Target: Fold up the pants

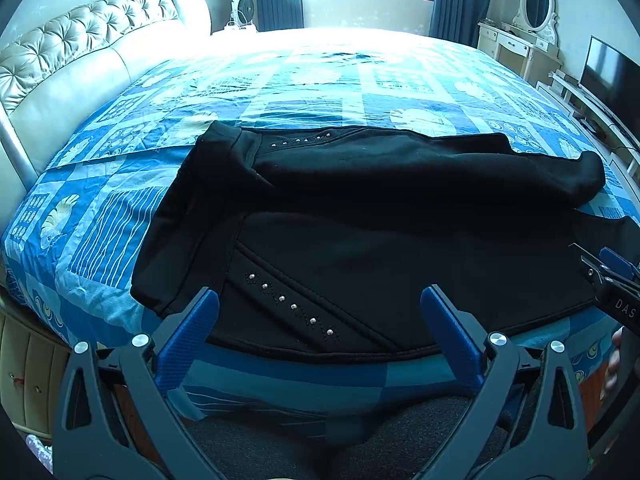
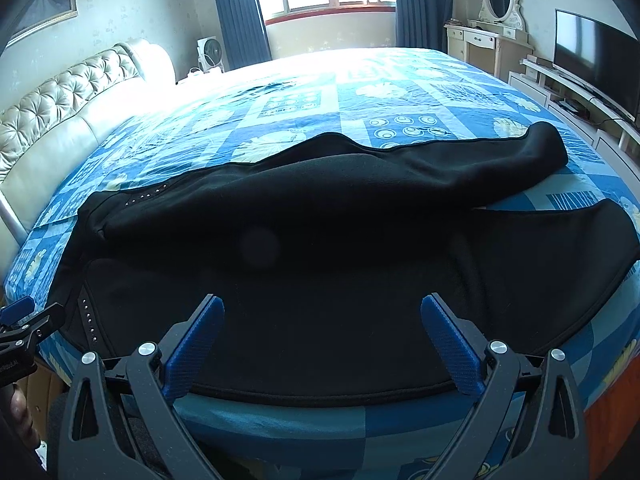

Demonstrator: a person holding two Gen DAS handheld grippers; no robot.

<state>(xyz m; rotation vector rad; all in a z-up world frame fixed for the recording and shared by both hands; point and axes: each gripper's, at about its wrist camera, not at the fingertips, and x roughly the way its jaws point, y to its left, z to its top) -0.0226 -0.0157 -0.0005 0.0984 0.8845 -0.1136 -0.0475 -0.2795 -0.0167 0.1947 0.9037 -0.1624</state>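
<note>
Left wrist view: both grippers' fingers (image 1: 188, 336) apart over soft, limp black pants (image 1: 360, 208) at the bed's (image 1: 100, 208) near edge; grip hems.

You've got black pants (image 1: 360, 248) lying sideways along the near edge of the bed (image 1: 320, 80): waistband to your left, legs to your right. Far leg is rumpled, near leg flat. Studded rows mark both pockets.

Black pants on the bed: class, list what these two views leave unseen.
- Black pants, left wrist view: leg ends cut off behind the right gripper.
- Right wrist view: near hem partly hidden by the blue fingers.
- Dark fabric hides folds and layers.
- Bed far end: washed out by window glare.
</note>
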